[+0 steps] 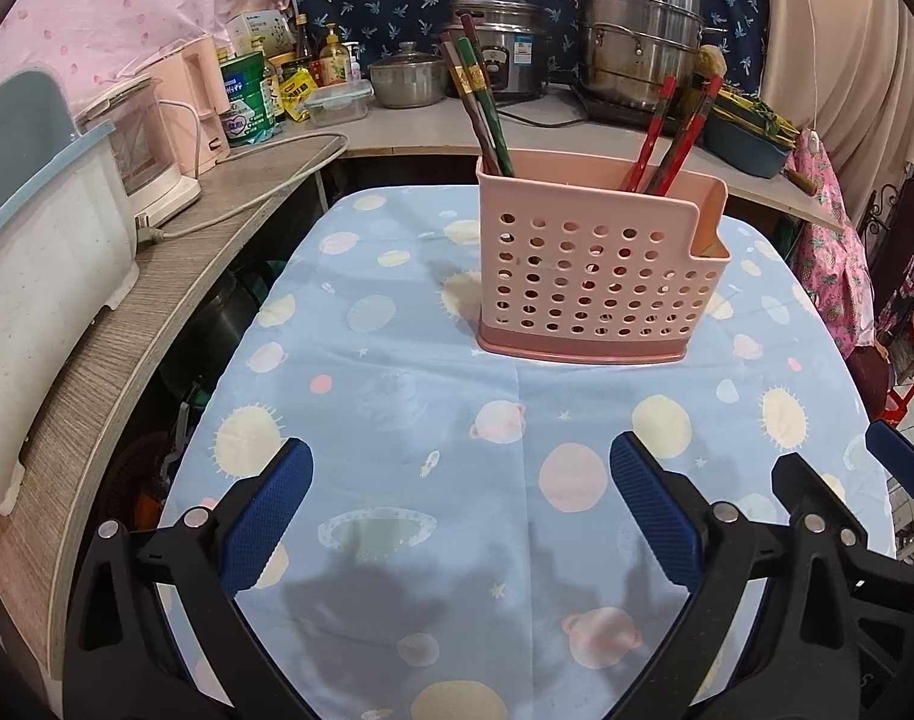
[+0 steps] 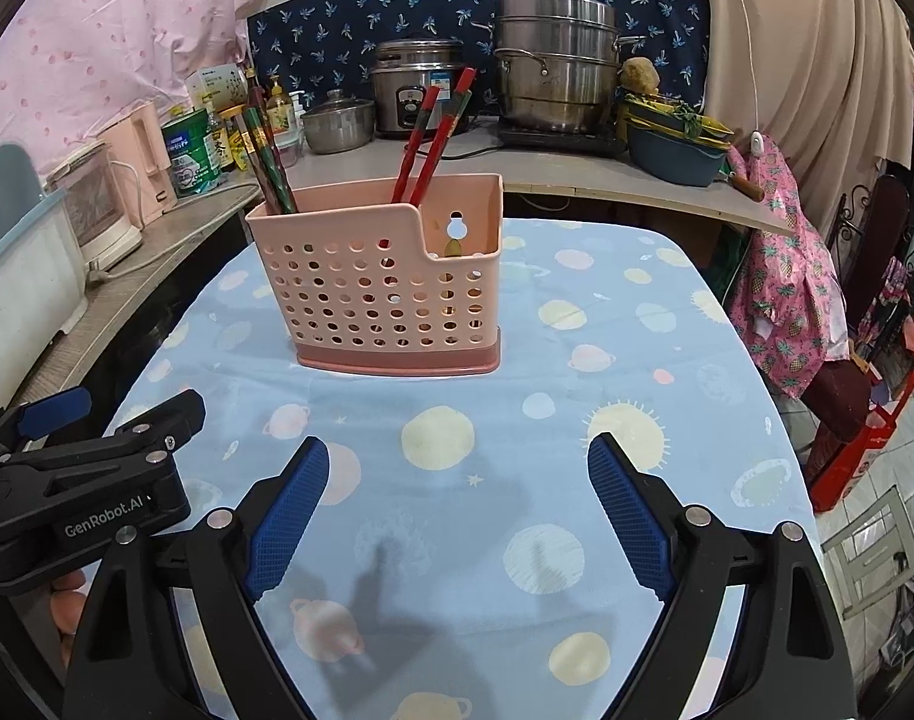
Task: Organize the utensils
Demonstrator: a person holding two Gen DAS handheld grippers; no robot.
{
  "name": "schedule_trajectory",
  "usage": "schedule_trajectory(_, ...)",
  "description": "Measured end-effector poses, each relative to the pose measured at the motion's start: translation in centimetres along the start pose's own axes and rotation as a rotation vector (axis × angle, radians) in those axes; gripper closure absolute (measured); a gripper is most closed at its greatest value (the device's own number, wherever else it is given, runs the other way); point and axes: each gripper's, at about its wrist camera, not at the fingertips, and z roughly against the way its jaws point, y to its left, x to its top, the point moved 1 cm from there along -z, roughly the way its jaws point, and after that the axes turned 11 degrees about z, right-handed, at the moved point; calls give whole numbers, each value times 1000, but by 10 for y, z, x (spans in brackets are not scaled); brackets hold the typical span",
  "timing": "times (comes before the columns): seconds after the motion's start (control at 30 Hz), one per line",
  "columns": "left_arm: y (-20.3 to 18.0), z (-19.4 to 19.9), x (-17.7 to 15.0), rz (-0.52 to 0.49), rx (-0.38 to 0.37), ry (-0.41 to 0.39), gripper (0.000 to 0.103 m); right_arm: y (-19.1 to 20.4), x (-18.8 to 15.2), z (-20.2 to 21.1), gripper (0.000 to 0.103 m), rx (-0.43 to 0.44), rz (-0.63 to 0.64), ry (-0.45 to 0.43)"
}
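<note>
left tool [image 1: 460, 483]: jaws spread, empty, hovering | right tool [image 2: 457, 483]: jaws spread, empty, hovering alongside

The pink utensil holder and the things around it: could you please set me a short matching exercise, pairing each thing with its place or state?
Things:
1. green chopsticks
2. red chopsticks
3. left gripper
4. pink utensil holder

Places or states:
A. standing in the holder's middle section
B. upright on the blue planet-print tablecloth
C. jaws open, holding nothing
D. standing at the holder's left end, seen from the grippers

Pairs: 1-D, 2-A, 3-C, 4-B
</note>
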Motion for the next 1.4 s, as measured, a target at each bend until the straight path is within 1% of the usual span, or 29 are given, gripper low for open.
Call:
schedule_trajectory(0.4, 1, -5, 11, 9, 9, 8, 8, -1, 8, -7, 18, 6, 2, 8)
schedule_trajectory(1.4, 0, -13, 19, 19, 35, 12, 8, -1, 16, -15, 18, 2, 6, 10)
